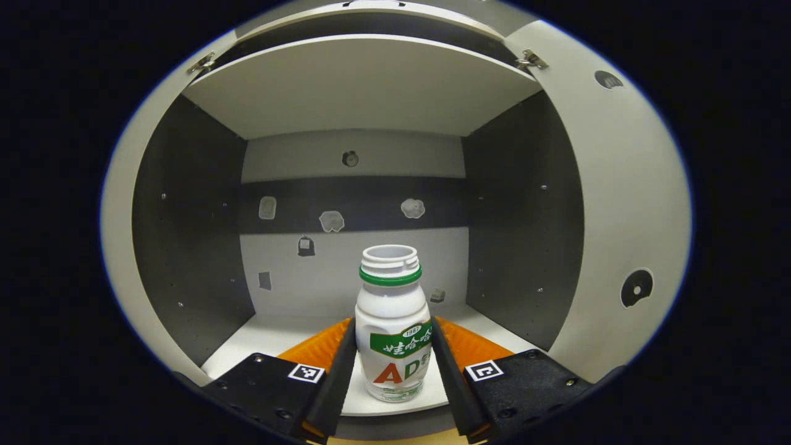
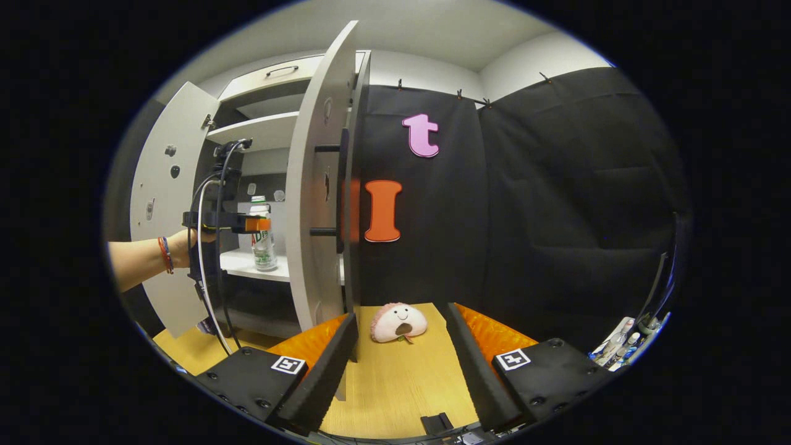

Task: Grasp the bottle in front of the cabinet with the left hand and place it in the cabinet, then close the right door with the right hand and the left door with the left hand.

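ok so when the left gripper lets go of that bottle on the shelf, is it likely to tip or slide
The bottle is uncapped and, in the right gripper view, looks see-through low down, so it may be light and easily nudged. It is tall for its base and stands near the shelf front edge, so a finger dragging on release could tip it. Its smooth plastic may slip between the left gripper fingers.

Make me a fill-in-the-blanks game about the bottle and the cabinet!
1. The bottle stands between the left gripper's two ____.
2. The ring around the bottle's neck is ____.
3. Both cabinet doors are ____.
4. On the wooden table in front of the right gripper lies a plush ____.

Missing words: fingers; green; open; toy
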Tool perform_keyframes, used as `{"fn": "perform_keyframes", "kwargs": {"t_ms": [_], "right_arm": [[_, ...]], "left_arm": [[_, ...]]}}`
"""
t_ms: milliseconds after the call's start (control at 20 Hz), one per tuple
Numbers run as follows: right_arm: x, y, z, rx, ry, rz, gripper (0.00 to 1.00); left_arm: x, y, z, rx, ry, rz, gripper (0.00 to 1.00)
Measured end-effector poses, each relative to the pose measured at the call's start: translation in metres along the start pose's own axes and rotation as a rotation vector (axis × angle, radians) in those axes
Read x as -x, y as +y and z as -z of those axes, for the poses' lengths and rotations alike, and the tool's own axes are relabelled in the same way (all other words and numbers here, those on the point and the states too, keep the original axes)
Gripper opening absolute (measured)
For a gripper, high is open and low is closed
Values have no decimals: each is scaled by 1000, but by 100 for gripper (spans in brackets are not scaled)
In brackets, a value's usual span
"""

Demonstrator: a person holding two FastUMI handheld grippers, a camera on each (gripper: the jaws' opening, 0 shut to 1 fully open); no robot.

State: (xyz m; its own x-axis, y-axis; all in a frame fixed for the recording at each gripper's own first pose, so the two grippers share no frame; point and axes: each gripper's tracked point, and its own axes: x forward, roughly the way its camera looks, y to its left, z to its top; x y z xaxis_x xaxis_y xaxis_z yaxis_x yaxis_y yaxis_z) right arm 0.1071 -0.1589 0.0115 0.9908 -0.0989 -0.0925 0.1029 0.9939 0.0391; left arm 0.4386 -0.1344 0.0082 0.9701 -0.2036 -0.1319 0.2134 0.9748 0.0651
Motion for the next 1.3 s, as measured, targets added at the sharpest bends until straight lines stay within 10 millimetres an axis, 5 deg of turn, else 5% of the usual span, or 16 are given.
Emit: {"fn": "perform_keyframes", "kwargs": {"t_ms": [400, 650, 900, 1300], "right_arm": [[-2, -12, -6, -10, 11, 48, 96], [-7, -11, -8, -10, 12, 42, 96], [-19, -13, -9, -22, 4, 8, 96], [-57, -7, -6, -51, -16, -128, 96]], "left_arm": [[-6, -1, 0, -4, 52, -22, 74], [11, 3, -7, 26, 45, -37, 95], [71, 24, -25, 25, 20, -102, 95], [219, 68, -48, -3, -28, -244, 95]]}}
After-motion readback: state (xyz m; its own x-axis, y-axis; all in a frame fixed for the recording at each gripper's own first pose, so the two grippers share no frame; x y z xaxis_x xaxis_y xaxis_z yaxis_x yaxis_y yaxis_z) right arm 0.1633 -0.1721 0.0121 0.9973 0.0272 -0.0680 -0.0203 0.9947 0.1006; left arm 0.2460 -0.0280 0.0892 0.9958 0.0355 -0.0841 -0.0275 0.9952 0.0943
